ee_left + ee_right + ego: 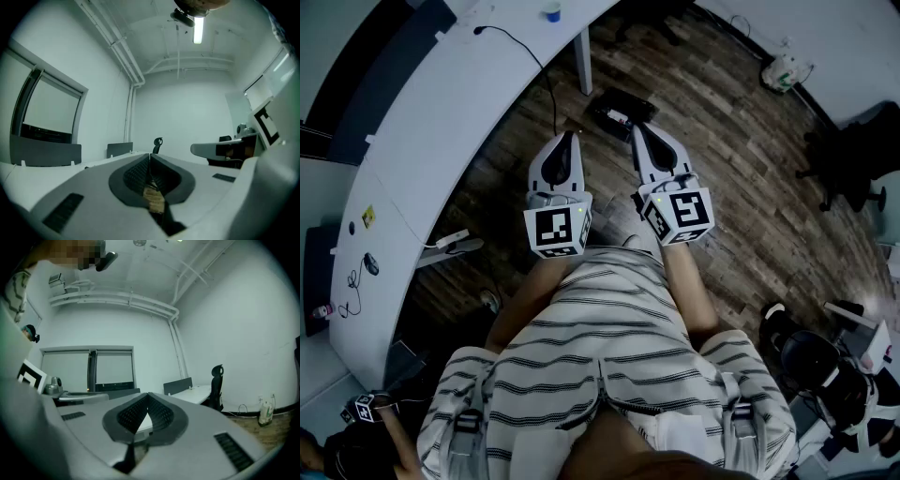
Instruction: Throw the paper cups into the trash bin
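A dark wood-plank floor (741,169) fills most of the head view. A long, curved white desk (441,122) sweeps down its left side. In the gripper views the room is plain, with white walls (187,112), pipes (122,51) under the ceiling, a lit strip light (198,29) and a wide window (101,369) with blinds.

A person in striped clothes (609,347) stands beside the desk. A black office chair (853,159) stands well apart at the right. A flat black box (619,111) lies on the floor near the desk leg.

The left gripper (571,137) and the right gripper (639,127) are held side by side over the floor, pointing away from the person. The left one's jaws are pressed together. A tan scrap shows low between its pads (136,176), perhaps tape, but it is too blurred to tell. The right one's jaws meet at the tips and nothing is between them.

A thin black cable (525,47) runs across the desk. At the desk's far end, well away from both grippers, stands a small blue thing that looks like a paper cup (551,11).
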Motion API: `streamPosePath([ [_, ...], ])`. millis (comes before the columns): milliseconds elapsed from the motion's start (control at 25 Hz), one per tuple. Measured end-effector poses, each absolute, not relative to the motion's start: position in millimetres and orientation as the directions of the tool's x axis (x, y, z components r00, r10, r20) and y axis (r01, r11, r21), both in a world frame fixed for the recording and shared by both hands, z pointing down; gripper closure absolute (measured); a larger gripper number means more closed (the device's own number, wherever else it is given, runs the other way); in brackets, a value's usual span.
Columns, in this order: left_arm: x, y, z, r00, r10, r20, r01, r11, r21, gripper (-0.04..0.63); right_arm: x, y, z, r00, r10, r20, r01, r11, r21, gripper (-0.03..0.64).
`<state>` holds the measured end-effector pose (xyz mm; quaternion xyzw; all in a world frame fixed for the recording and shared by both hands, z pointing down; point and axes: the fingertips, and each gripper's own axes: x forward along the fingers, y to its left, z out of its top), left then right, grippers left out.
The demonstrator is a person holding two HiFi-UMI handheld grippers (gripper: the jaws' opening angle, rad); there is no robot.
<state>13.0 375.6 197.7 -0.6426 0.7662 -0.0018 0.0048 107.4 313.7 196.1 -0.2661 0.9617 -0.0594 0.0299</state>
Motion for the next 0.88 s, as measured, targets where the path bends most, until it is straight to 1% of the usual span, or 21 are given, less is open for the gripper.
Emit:
streamPosePath([
  [280, 45, 364, 204, -0.189, -0.982, 0.009, -0.982, 0.189, -0.007, 0.569, 138, 300, 202, -0.865, -0.500, -0.035, -0.490, 0.859, -0.150, 0.600],
  [560, 73, 363, 211, -0.235, -0.971, 0.034, -0.972, 0.235, -0.010, 0.569, 165, 290, 211, -0.884, -0.466, -0.030, -0.456, 0.876, -0.157, 0.600],
  [880, 97, 362, 233, -0.248, -0.964, 0.092, -0.969, 0.248, -0.016, 0.569, 184, 279, 227, -0.888, -0.459, -0.014, -0.450, 0.876, -0.176, 0.600],
])
